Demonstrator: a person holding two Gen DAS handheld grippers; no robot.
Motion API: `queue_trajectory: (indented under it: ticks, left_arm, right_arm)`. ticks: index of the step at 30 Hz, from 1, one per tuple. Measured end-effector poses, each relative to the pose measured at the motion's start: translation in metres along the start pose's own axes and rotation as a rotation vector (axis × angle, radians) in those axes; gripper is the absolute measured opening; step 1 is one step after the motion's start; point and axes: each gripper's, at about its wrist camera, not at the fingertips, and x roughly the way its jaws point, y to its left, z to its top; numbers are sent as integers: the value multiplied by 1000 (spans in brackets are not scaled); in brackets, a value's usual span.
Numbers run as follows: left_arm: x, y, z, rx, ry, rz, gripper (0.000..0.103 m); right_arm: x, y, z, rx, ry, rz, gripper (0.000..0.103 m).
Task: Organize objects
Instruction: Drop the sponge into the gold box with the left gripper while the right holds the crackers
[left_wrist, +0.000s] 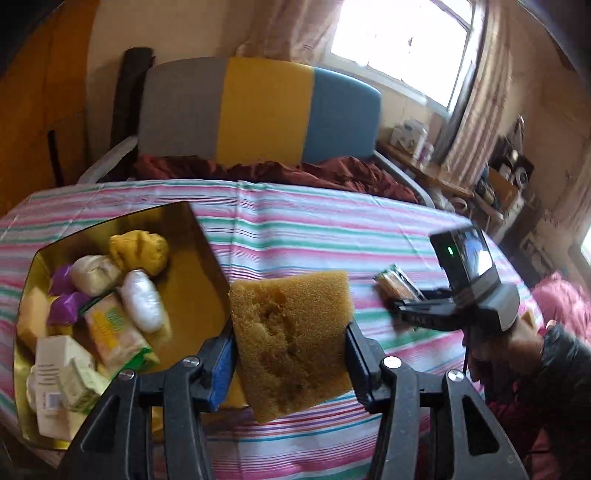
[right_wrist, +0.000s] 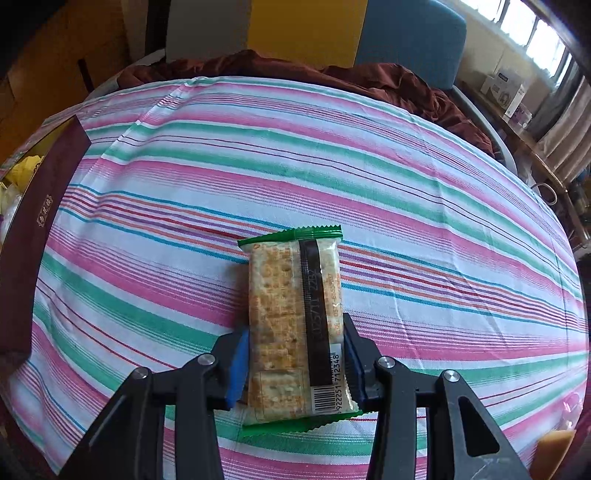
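My left gripper (left_wrist: 291, 347) is shut on a yellow-brown sponge (left_wrist: 291, 339) and holds it above the striped tablecloth (left_wrist: 314, 229), just right of the gold-lined box (left_wrist: 199, 236). The box holds several items: a yellow sponge (left_wrist: 139, 251), white wrapped pieces, purple pieces, a cracker packet (left_wrist: 114, 332) and small cartons. My right gripper (right_wrist: 295, 354) is shut on a green-edged cracker packet (right_wrist: 291, 325) at the tablecloth; it also shows in the left wrist view (left_wrist: 397, 286) at the right. The box's dark red outer wall (right_wrist: 33, 236) shows at the left of the right wrist view.
A chair with grey, yellow and blue back (left_wrist: 258, 110) stands behind the table, with dark red cloth (left_wrist: 332, 173) on it. A cluttered shelf (left_wrist: 443, 177) runs under the window at right. A yellow-brown piece (right_wrist: 554, 454) lies at the table's near right.
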Motion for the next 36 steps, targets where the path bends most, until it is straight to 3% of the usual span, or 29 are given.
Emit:
queue_trajectory:
  ticks: [6,11,13,25,30,34,36]
  left_arm:
    - [0,96,24,-315,49,4,53]
    - [25,137,40,-411,102,58,53]
    - [39,140,44,-432,137,47,53]
    - [122,128,47,-409,253,73,57]
    - [116,124,46,-377,248,77,62]
    - [102,124,46,-351,216,93,78]
    - [99,126,47,-346,207,98,80]
  right_arm:
    - [4,2,6,-19,-3,-12,45]
    - [3,1,5,-23,-3,-10,45]
    - [3,1,5,-25,-3,-12,45]
    - [1,2,4,-25,-3,-12,45]
    - [2,2,5,-23,-3,-11,45]
    - [2,3,5,-25,-4,-16,45]
    - [2,3,5,-24,-5,-17,45]
